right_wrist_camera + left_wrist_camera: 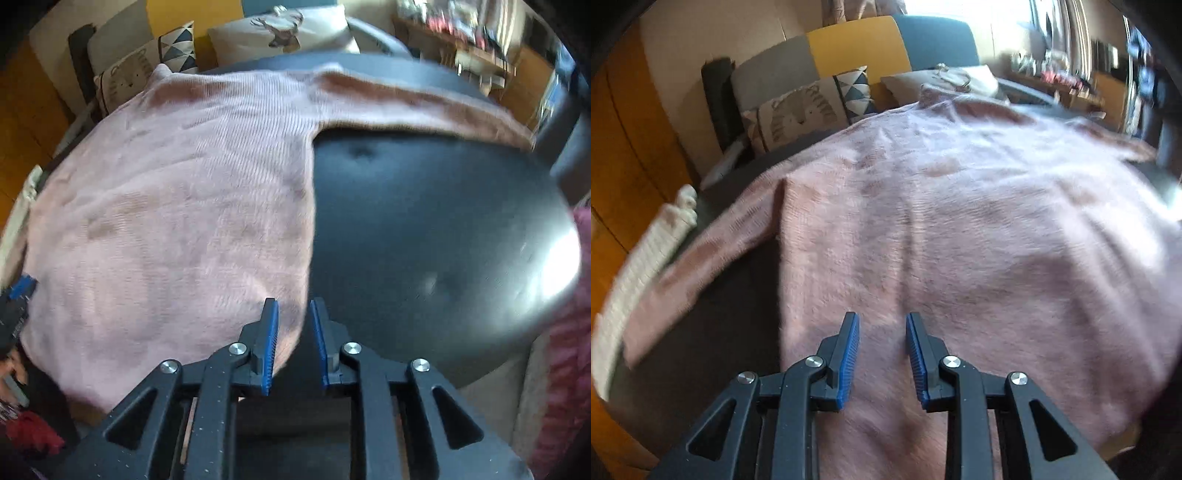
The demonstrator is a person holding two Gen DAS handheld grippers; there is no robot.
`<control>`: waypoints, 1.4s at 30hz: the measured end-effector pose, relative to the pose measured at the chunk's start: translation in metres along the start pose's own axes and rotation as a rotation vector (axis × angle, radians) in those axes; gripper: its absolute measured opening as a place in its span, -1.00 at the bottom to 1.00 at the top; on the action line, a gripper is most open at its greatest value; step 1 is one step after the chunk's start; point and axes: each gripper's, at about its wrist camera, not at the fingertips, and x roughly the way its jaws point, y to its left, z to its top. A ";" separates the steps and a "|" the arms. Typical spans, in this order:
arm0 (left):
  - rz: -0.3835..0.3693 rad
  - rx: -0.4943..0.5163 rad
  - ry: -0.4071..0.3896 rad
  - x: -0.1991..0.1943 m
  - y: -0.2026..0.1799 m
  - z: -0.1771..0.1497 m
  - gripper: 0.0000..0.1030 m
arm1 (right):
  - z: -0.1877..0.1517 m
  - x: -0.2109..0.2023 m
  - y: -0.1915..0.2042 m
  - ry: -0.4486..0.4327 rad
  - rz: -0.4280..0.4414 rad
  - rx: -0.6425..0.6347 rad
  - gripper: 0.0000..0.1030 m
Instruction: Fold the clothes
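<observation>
Left cam: my left gripper (882, 354) hangs spread over the hem of the pink sweater (960, 229), spread flat on the dark table (738, 295). Right cam: right gripper (293, 343) spread too, straddling the sweater's side edge, handy for pinching.

Your sweater (960, 221) pink, cuff (639, 273) cream. Your table (424, 229) black. Your gripper pads (849, 362) blue. Pillow (855, 90) has blue, white triangles. Chair back (857, 48) yellow.
</observation>
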 end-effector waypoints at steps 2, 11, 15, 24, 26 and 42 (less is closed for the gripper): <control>-0.028 0.027 -0.020 -0.010 -0.009 -0.006 -0.49 | -0.012 -0.005 -0.001 0.000 0.010 0.019 -0.62; -0.170 -0.201 0.057 -0.031 0.058 -0.020 -0.49 | -0.055 -0.018 0.021 -0.033 0.107 -0.011 -0.61; -0.198 -0.271 0.112 -0.036 0.094 -0.037 -0.49 | -0.058 -0.012 0.034 -0.048 0.147 -0.020 -0.61; -0.322 -0.202 0.186 -0.034 0.079 -0.073 -0.49 | -0.062 -0.011 0.059 -0.024 0.246 -0.051 -0.61; -0.319 -0.189 0.178 -0.035 0.076 -0.075 -0.49 | -0.063 -0.012 0.053 -0.020 0.272 -0.021 -0.61; -0.202 0.035 0.139 -0.040 0.019 -0.077 -0.49 | -0.060 -0.005 0.110 0.030 0.122 -0.175 -0.47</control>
